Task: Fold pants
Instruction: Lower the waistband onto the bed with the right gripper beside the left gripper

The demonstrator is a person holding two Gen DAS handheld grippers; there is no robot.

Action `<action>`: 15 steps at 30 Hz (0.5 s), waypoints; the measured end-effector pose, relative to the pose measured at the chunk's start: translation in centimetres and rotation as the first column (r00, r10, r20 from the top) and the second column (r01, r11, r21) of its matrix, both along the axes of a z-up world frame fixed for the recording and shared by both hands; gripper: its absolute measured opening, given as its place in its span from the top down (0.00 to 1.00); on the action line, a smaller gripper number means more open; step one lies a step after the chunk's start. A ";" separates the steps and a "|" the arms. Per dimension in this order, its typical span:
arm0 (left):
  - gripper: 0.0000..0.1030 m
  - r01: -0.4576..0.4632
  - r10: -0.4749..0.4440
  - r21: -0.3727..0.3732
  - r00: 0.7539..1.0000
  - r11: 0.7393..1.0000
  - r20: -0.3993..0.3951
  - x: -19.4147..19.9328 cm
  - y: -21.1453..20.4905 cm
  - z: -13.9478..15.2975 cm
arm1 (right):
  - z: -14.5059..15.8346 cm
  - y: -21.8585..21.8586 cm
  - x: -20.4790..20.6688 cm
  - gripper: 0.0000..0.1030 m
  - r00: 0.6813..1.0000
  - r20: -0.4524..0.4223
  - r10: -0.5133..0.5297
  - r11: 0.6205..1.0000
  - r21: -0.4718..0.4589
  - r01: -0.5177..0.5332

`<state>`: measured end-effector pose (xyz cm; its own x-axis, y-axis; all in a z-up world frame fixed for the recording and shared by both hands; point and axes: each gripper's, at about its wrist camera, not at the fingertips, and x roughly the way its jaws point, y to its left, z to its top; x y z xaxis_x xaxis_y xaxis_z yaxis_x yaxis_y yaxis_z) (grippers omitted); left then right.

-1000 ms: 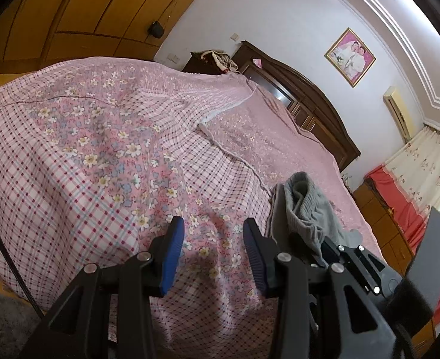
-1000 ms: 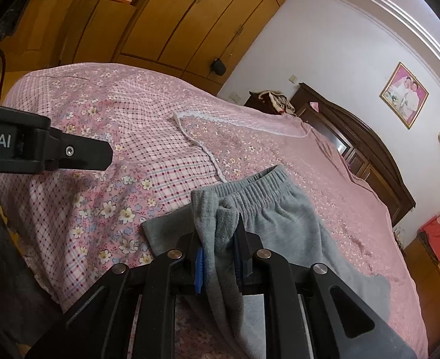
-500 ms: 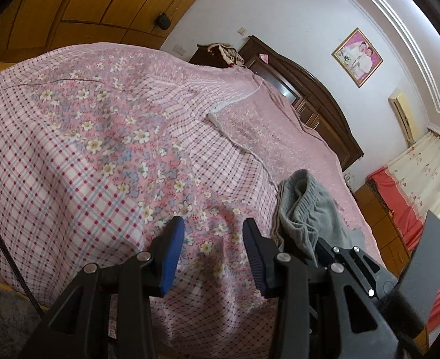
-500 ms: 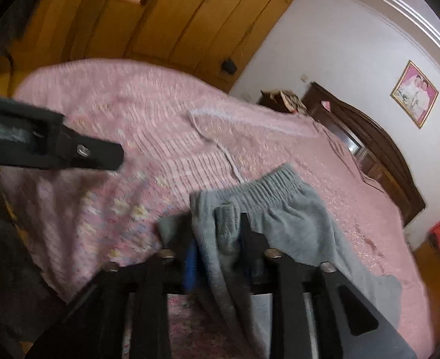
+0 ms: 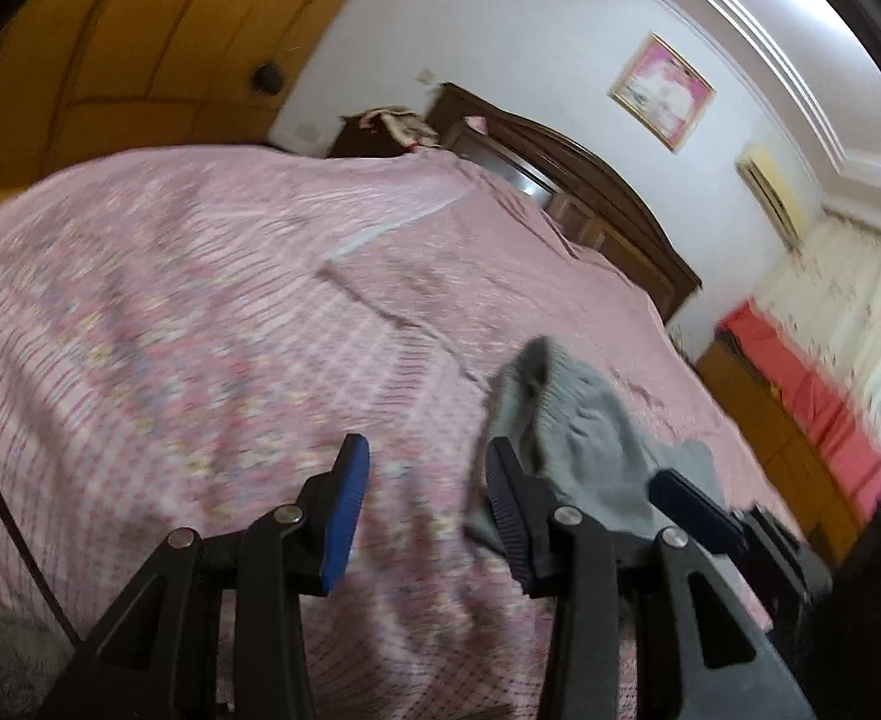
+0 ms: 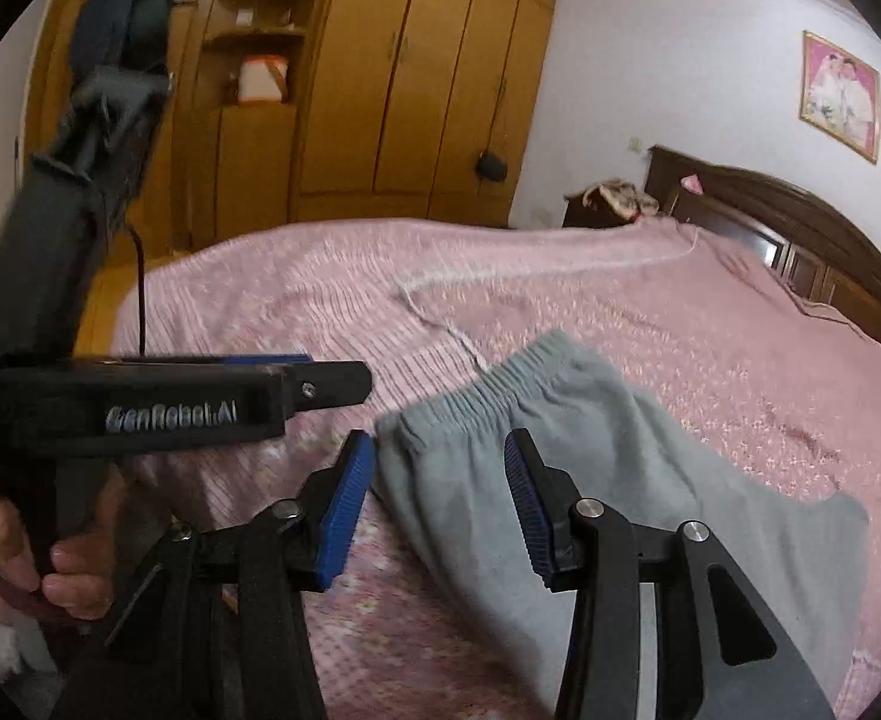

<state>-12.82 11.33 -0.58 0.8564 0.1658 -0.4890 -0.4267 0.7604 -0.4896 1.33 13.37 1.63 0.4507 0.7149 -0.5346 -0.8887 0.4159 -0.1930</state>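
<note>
Pants: soft grey fleece sweatpants with a ribbed elastic waistband [image 6: 560,456] lie lower centre of my right view; light and floppy, I judge; I'd grip the waistband corners
Right gripper [image 6: 440,504]: jaws just opened, apart, nothing pinched
Left gripper [image 5: 422,504]: parted, empty
Surface: pink floral quilted bedspread [image 6: 650,312], yielding
Room: tall wooden wardrobe [image 6: 416,72] upper left

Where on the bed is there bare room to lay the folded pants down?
Bare bedspread spreads left of the gray pants, out to the wardrobe-side edge, and beyond their waistband up to the headboard. It is crowded near the front edge, where the left gripper and right gripper hover with jaws open.
</note>
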 end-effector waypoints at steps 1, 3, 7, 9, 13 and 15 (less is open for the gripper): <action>0.59 0.017 -0.016 0.025 1.000 1.000 -0.016 0.6 -0.4 0.2 | -0.4 0.5 -0.1 0.57 1.000 0.017 0.021 1.000 -0.018 -0.021; 0.59 0.057 -0.053 0.075 0.997 0.996 -0.059 2.0 -1.5 0.2 | -1.2 1.5 -0.3 0.69 0.998 0.046 0.044 0.997 -0.059 -0.041; 0.60 0.051 -0.039 0.102 0.992 0.993 -0.117 2.9 -1.7 -0.3 | -1.6 1.7 -0.2 0.91 0.998 0.032 0.051 0.997 -0.052 -0.050; 0.60 0.033 -0.026 0.056 0.992 0.998 -0.124 2.8 -0.9 -1.0 | -1.4 1.2 0.4 0.91 0.999 0.000 0.048 0.998 -0.038 -0.048; 0.60 0.028 -0.028 -0.002 0.989 1.000 -0.148 3.2 0.2 -2.1 | -1.4 1.5 0.2 0.90 0.995 0.064 0.070 0.995 -0.070 -0.066; 0.60 0.030 -0.029 0.004 0.989 1.000 -0.147 3.2 0.1 -2.0 | -1.9 2.5 0.0 0.90 0.992 0.088 0.087 0.991 -0.111 -0.077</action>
